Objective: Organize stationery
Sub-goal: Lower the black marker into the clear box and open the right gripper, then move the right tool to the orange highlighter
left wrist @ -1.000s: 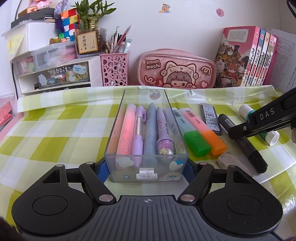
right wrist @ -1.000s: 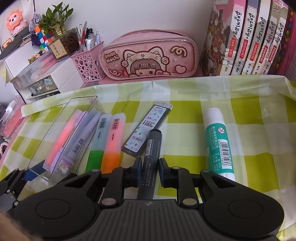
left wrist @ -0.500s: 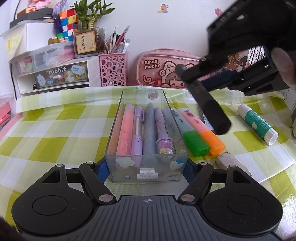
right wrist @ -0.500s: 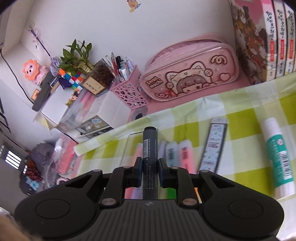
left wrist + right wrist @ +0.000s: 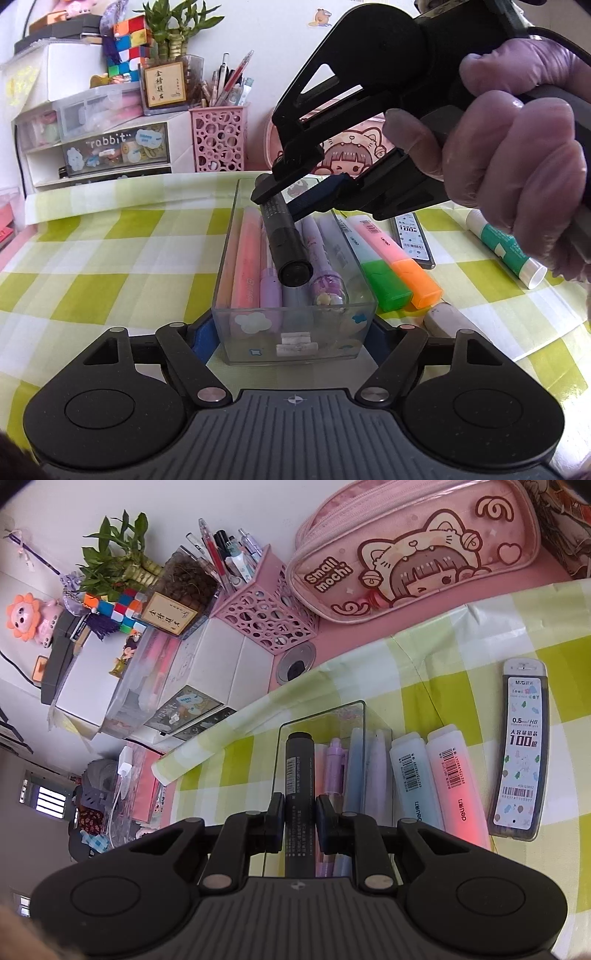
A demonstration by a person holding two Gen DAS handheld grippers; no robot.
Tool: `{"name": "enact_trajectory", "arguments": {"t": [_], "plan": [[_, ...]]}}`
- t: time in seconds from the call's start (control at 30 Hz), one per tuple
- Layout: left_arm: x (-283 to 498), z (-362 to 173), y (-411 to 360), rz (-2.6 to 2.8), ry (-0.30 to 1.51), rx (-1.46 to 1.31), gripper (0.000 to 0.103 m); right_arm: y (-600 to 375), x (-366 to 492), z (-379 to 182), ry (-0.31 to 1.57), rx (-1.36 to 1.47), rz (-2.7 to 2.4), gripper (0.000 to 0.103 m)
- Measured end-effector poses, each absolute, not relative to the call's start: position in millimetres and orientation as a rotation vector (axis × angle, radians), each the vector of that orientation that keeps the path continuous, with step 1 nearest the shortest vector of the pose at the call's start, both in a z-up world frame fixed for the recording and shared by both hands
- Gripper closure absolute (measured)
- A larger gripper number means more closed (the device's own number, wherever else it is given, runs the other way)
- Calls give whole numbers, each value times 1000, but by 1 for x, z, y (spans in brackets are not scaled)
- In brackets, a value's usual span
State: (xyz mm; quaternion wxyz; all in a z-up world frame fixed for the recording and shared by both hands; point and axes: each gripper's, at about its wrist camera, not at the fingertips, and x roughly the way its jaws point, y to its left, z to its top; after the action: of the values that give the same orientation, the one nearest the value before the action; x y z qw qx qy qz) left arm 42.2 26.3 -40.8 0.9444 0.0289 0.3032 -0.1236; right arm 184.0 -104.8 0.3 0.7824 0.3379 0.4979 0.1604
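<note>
The left gripper brackets the near end of the clear tray, jaws opening, pad contact hidden. The right gripper clamps the black marker mid-barrel, above the tray. Marker: light, rigid, likely smooth; a mid-barrel hold suits it. Pens already fill the tray floor. Highlighters, lead case and glue stick lie right, apart.

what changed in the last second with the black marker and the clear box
The right hand-held gripper, shut on the black marker, lifted it off the tablecloth and carried it over the clear box. The left hand-held gripper stays around the box's near end, its jaws opening. The highlighters stay put.
</note>
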Motion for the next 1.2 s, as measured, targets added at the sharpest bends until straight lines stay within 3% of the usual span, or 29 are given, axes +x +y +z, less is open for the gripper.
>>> {"name": "enact_trajectory", "arguments": {"t": [0.83,1.2], "plan": [[42,-41,27,-266,617,47,27,-100,179,11,1061,659,381,55],[43,-41,25,-253,617,58,27,-123,138,38,911,515,380,37]]}}
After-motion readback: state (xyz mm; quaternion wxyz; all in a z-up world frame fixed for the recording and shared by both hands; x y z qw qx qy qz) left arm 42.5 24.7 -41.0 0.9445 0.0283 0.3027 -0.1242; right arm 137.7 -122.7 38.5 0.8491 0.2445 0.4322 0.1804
